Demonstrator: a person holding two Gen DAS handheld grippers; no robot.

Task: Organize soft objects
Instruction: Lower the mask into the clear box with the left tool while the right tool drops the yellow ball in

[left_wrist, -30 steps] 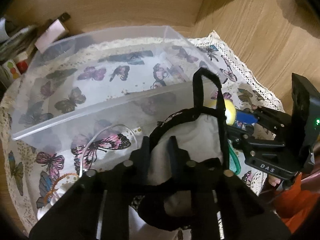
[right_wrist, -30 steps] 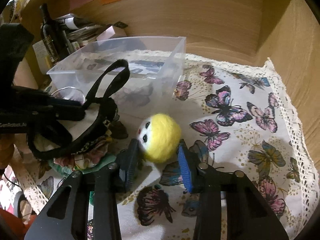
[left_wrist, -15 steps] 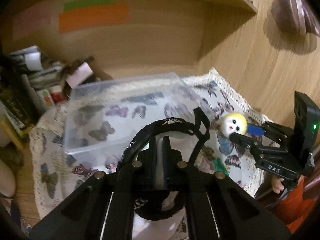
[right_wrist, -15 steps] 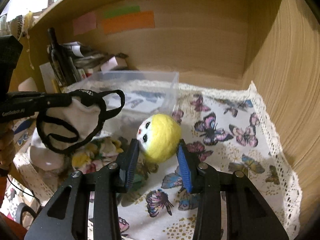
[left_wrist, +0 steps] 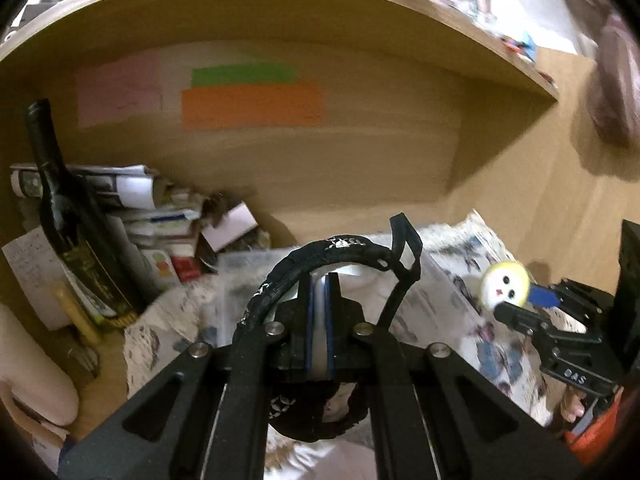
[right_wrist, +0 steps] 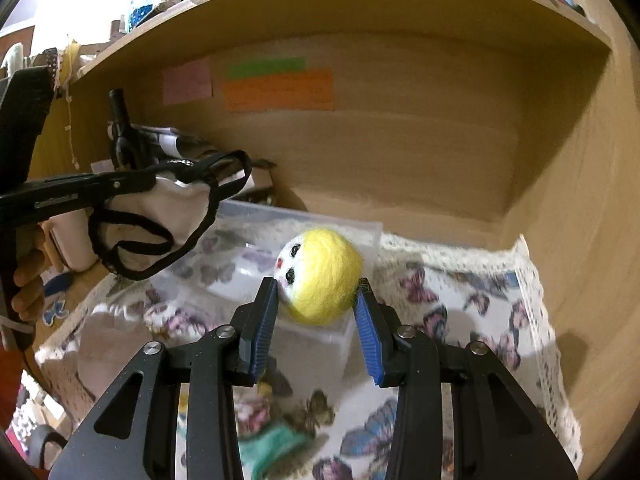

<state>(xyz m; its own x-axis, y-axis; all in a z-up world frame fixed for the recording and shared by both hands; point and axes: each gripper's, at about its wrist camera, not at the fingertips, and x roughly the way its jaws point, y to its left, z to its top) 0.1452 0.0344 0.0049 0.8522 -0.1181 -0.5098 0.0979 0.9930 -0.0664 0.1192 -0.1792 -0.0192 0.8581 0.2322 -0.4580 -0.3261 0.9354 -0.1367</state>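
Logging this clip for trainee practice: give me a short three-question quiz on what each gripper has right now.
1. True or false: the right gripper grips a fuzzy yellow ball with a white face.
2. What does the left gripper grip? A) dark glass bottle B) white fabric pouch with black trim and straps C) orange sticky note
3. Fill in: below both lies a clear plastic ___ on the butterfly-print cloth.

Key: 1 true; 2 B; 3 bin
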